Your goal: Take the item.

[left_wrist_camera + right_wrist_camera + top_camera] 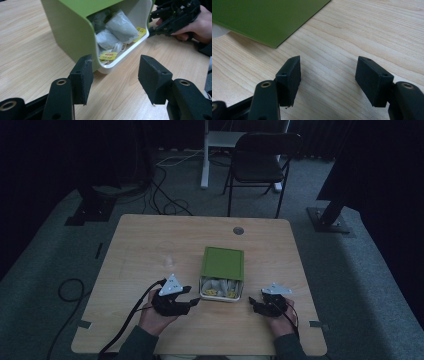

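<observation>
A green box (223, 263) with a white open front lies on its side in the middle of the wooden table (150, 245). Inside its opening lie several tea bags (117, 27) with yellow tags (108, 55). My left gripper (196, 301) rests just left of the box's opening, open, with nothing between its jaws (115, 77). My right gripper (251, 301) sits on the table to the right of the box, open and empty as well (328, 75). The box's green side (262, 17) fills the upper left of the right gripper view.
A black chair (260, 160) and a white desk leg (205, 155) stand on the carpet beyond the table. Cables (165, 195) run across the floor at the back left. A round grommet (238, 230) sits near the table's far edge.
</observation>
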{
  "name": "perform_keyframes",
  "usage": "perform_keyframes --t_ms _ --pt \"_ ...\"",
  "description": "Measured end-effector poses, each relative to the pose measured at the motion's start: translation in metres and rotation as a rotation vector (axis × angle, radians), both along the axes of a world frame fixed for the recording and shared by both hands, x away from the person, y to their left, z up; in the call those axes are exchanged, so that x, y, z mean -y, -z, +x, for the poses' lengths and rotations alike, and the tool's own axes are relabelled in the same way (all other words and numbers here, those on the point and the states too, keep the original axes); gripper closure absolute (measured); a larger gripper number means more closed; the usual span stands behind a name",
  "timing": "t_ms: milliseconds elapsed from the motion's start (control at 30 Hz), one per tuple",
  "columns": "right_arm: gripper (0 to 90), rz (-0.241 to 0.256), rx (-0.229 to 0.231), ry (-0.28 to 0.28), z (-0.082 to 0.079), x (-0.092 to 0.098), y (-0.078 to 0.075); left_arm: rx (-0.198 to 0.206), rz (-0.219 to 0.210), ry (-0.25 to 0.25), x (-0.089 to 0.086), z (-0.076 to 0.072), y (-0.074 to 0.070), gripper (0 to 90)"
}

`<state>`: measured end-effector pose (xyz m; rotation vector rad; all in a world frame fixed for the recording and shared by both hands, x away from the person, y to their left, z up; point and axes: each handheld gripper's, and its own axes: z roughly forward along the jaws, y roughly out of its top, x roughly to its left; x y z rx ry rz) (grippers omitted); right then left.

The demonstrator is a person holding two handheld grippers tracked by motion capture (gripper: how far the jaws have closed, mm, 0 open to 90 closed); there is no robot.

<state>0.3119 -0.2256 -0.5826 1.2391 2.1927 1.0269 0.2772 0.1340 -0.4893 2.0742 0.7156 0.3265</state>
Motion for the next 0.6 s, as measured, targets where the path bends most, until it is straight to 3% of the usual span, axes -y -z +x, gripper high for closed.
perform_keyframes --t_ms 600 --pt "36.6 -0.001 -0.001 -0.005 0.001 -0.001 0.000 0.006 0.046 0.094 0.040 0.006 0.009 48.4"
